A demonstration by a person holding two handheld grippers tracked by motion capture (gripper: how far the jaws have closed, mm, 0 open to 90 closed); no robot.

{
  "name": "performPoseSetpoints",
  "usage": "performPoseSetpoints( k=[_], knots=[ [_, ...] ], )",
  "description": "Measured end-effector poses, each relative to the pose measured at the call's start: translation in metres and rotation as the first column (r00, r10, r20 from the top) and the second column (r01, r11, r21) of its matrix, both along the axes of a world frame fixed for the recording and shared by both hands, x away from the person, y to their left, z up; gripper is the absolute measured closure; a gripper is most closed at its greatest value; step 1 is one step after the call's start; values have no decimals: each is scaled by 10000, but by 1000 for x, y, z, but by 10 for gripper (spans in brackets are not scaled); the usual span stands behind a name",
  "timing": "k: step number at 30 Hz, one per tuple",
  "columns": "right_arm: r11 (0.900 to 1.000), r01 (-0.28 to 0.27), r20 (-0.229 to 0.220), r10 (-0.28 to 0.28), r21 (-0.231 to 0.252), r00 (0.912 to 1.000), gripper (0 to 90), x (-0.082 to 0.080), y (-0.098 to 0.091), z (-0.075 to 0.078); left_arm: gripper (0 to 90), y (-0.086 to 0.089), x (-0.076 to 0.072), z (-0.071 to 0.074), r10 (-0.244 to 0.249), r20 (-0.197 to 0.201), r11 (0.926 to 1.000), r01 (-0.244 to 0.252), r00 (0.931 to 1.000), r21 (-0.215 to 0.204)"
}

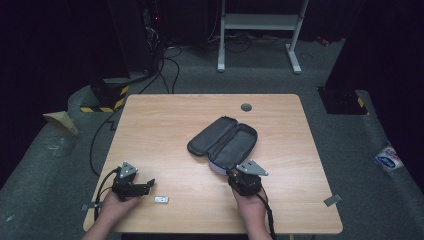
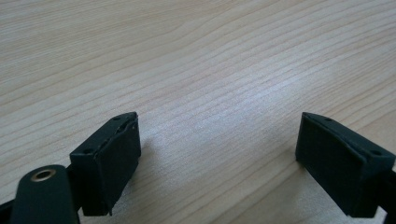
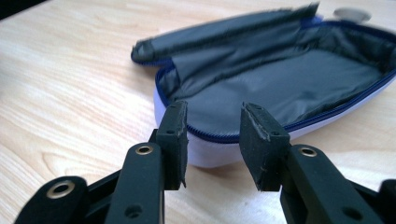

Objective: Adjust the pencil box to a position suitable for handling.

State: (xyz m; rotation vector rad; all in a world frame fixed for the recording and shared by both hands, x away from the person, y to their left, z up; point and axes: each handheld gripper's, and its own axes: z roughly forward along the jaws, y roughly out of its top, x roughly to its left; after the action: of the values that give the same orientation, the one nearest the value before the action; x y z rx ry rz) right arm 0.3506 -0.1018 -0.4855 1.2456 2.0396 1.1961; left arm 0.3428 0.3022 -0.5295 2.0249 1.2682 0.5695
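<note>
While one open case (image 1: 223, 142) lies unzipped, two tools (image 1: 150, 185) flank it.

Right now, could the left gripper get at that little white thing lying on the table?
Probably yes. The left gripper is open, and the small white object lies just beside it on the bare table, with nothing between them.

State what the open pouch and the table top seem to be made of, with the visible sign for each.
Pouch: apparently woven fabric, with a slightly shiny grey lining that creases and a blue zip along its rim. Table top: wood or wood-look laminate, matt, with light grain lines running across it.
</note>
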Motion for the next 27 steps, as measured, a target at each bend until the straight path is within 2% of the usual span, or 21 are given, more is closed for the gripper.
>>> performPoseSetpoints(
  k=[2,7,10,11,13,14,16,18,19,23,27],
  knots=[
    [10000,41,61,-41,12,10000,611,1,-2,2,143,0,0,0,-3,9,10000,3,10000,11],
    [9980,617,136,-616,-96,9980,610,13,-21,11,145,0,0,0,13,-8,10000,-13,10000,-35],
    [9933,1117,102,-1115,-287,9937,616,30,-35,11,145,0,0,0,6,-5,10000,-6,10000,-26],
    [9896,1384,17,-1384,-393,9904,624,42,-44,10,145,0,0,0,-1,1,10000,1,10000,-12],
    [9875,1529,-69,-1533,-373,9882,628,48,-47,9,145,-1,0,0,35,-20,10000,-35,10000,-68],
    [9849,1679,-140,-1686,-420,9856,641,60,-53,8,145,-1,0,0,31,-17,10000,-32,10000,-63],
    [9834,1761,-186,-1770,-449,9840,645,64,-54,8,145,-1,0,0,35,-18,10000,-35,10000,-66],
    [9801,1942,-370,-1957,-421,9800,664,81,-59,5,145,-1,0,0,34,-19,10000,-34,10000,-63],
    [9801,1942,-370,-1957,-421,9800,664,81,-59,5,145,-1,0,0,31,-16,10000,-31,10000,-62],
    [9750,2184,-466,-2202,-403,9744,691,100,-62,4,147,-1,-1,0,23,-9,10000,-23,10000,-66],
    [9704,2375,-790,-2403,-437,9675,720,116,-66,1,148,0,-1,0,7,-2,10000,-7,10000,-54]
  ],
)
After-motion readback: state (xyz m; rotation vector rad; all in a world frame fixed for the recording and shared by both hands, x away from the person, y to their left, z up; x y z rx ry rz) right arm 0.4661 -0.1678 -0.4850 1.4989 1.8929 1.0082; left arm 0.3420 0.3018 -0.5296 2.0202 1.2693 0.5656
